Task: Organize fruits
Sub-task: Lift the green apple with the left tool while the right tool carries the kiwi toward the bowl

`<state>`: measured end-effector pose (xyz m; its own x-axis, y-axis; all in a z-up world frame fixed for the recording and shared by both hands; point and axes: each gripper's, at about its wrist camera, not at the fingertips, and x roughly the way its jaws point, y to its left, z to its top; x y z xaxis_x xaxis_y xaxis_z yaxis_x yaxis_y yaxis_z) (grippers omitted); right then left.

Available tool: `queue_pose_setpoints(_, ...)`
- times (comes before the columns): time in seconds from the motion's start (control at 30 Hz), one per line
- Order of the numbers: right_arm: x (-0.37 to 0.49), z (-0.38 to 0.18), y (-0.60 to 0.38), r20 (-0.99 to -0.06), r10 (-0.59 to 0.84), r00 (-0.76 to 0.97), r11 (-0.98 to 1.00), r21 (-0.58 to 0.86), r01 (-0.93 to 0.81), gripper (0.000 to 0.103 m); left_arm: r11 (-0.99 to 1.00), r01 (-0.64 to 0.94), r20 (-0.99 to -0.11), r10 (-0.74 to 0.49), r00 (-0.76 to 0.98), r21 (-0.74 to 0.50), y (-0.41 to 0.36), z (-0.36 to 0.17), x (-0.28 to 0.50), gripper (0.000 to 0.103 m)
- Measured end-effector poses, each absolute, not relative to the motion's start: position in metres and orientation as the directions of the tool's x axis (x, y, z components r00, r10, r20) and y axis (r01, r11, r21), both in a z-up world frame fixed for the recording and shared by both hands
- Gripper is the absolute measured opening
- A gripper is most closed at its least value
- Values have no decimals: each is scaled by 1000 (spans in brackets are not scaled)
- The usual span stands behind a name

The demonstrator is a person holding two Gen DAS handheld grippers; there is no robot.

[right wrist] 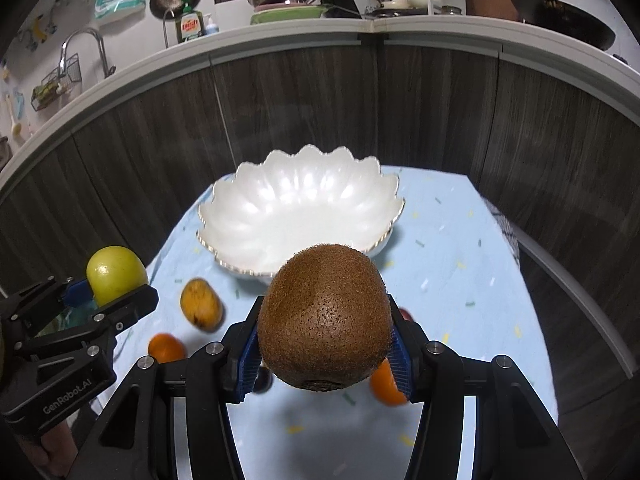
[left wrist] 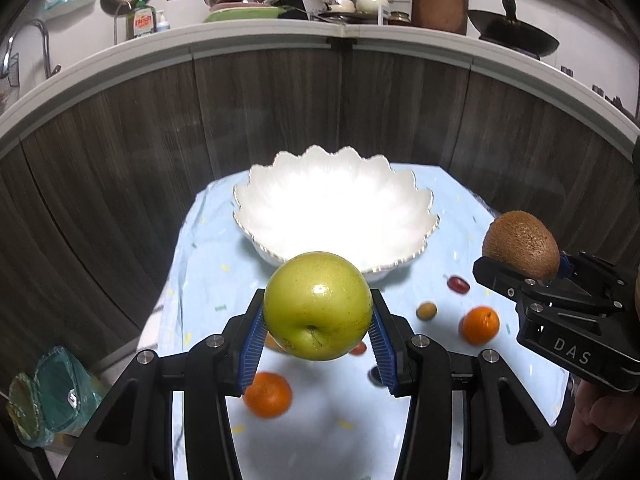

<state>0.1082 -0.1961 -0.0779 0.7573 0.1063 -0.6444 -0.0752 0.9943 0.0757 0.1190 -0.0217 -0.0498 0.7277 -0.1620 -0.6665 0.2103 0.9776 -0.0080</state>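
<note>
**Green apple and brown kiwi held above the table, bowl bare**

Green apple [left wrist: 318, 306] sits clamped between the blue pads of the left gripper [left wrist: 318, 340], whose jaws stand partly apart, just wide enough for the fruit, held clear above the pale blue tablecloth [left wrist: 208, 248]. One brown kiwi [right wrist: 325, 318] is pinched the same way by the right gripper [right wrist: 325, 360], its pads pressed on both sides of the fruit.

One white scalloped bowl [right wrist: 224, 216] stands at the far end of the cloth, with no fruit in it.

On the cloth near the grippers lie the loose fruits: two oranges [left wrist: 267, 395] [left wrist: 480, 325], one red grape [left wrist: 458, 283], one small yellowish fruit [left wrist: 426, 310], and one yellow-orange mango-like fruit [right wrist: 201, 307]. Two more small dark pieces show only partly behind the fingers, too hidden to name.
</note>
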Motion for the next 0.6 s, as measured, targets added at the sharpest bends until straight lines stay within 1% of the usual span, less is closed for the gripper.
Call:
queue_pose_setpoints(0.4, 136, -53, -199, -602, 94, 793, 995, 74, -62, 54, 981, 195, -623, -163, 765, -16, -22, -30, 148, 47)
queue_pose_setpoints(0.6, 153, -48, -200, -597, 78, 799, 997, 69, -47, 54, 983, 181, -622, -153, 768, -18, -21, -28, 169, 47)
